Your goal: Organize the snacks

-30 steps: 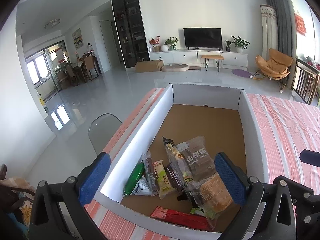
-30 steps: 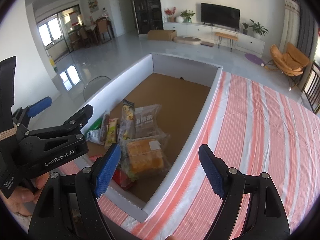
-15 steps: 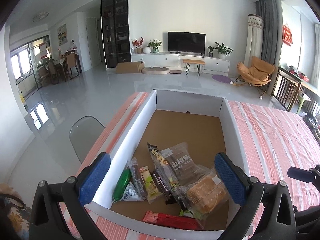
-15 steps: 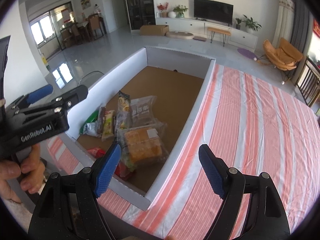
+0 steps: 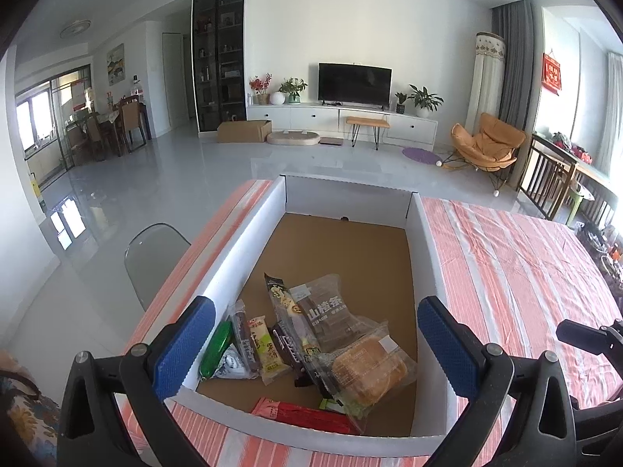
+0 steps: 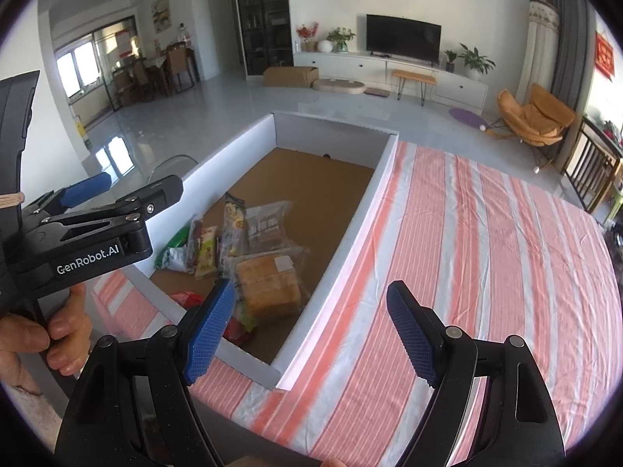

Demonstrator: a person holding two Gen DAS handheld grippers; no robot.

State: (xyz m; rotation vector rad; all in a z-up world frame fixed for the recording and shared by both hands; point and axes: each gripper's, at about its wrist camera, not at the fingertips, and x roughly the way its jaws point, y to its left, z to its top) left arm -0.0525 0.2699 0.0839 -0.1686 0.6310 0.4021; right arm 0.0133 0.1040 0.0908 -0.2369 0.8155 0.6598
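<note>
A white-walled cardboard box (image 5: 426,257) lies open on a red-and-white striped cloth (image 6: 467,249). Several snack packs lie at its near end: a clear bag of bread (image 5: 370,369), a dark pack with white characters (image 5: 325,309), a red pack (image 5: 300,414), a green pack (image 5: 216,348). The bread bag also shows in the right wrist view (image 6: 268,282). My left gripper (image 5: 315,346) is open and empty above the box's near end. My right gripper (image 6: 311,327) is open and empty above the box's near right corner.
A grey chair back (image 5: 152,260) stands left of the table. The box's far half shows bare brown cardboard (image 5: 342,249). The striped cloth runs far to the right of the box. A hand holds the left gripper's body (image 6: 89,241) at the left of the right wrist view.
Both grippers have risen and drawn back a little from the box, so the snacks look smaller and lower. Both stay open and empty. The snacks have not moved.
</note>
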